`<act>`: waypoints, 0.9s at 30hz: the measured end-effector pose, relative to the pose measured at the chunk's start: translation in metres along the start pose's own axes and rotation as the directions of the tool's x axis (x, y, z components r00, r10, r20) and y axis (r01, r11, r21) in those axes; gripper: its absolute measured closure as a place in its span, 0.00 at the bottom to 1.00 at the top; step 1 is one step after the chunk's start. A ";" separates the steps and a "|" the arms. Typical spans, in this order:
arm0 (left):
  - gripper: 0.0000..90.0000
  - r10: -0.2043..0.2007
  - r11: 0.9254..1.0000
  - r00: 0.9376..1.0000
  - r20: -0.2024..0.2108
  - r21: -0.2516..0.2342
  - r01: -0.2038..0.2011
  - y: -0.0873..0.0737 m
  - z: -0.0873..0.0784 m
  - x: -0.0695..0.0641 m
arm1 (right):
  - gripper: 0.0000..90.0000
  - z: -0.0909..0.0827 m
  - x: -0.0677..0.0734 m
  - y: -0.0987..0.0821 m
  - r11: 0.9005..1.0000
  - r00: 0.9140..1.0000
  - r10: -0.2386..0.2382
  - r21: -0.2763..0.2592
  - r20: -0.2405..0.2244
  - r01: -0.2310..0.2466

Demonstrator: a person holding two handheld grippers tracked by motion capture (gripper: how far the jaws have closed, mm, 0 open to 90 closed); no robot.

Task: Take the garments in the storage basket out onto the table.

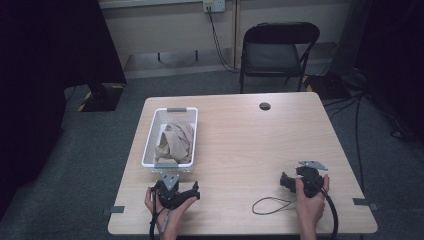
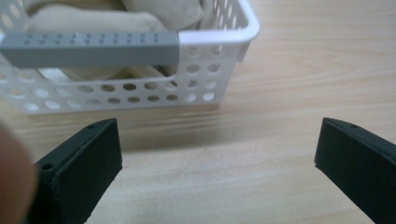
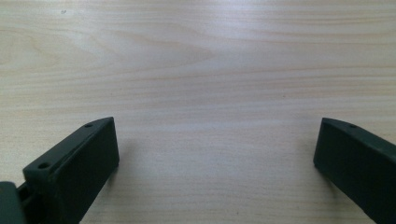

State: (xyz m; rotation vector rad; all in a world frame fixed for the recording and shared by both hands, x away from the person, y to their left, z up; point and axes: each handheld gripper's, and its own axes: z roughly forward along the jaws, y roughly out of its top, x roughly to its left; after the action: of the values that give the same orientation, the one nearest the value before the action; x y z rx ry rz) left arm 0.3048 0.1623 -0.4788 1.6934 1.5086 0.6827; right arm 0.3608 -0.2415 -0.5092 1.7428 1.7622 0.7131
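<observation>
Both claws are resting low over the bench (image 1: 240,140) near its near edge, each held in one of the person's hands. The left claw (image 1: 192,191) is sitting toward the near left corner; in the left gripper view its jaws are standing wide apart with nothing but bare wood between them. The right claw (image 1: 284,181) is sitting toward the near right corner, jaws likewise spread wide and empty in the right gripper view, facing open bench. A thin loop of cable (image 1: 272,205) is lying on the wood just beside the right hand (image 1: 310,200).

Just beyond the left claw, the white basket (image 1: 150,145) is standing along the left edge of the bench, its grey handle (image 2: 88,46) on the near end wall facing the left claw. Beige cloth (image 1: 175,142) is lying bunched inside the basket, heaped above the rim at the near end.

Judgement: the work is at its starting step, an approach to the basket; no grasp is being made yet. The left claw is sitting nearest and pointing at the near wall, so the next move probably calls for lifting it over the rim and down onto the top fold of the cloth, jaws kept wide until they straddle a ridge. The right claw is sitting well apart from the basket.

Far side: a round hole (image 1: 265,106) near the far edge, a folding chair (image 1: 277,50) on the floor beyond.
</observation>
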 end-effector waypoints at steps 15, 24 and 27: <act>0.01 -0.007 0.999 1.000 -0.016 -0.044 0.007 0.017 -0.006 0.005 | 0.00 0.000 0.000 0.000 1.000 1.000 0.000 0.000 0.000 0.000; 0.00 -0.003 0.998 1.000 -0.004 -0.060 0.003 0.032 -0.009 0.005 | 0.00 0.000 0.000 0.000 1.000 1.000 0.000 0.000 0.000 0.000; 0.01 0.007 0.999 1.000 0.019 -0.040 -0.006 0.037 -0.009 0.007 | 0.00 0.000 0.000 0.000 1.000 1.000 0.000 0.000 0.000 0.000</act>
State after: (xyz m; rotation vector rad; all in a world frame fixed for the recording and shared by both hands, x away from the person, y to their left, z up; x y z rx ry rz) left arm 0.3199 0.1701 -0.4442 1.6708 1.4669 0.6935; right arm 0.3608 -0.2415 -0.5092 1.7427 1.7622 0.7130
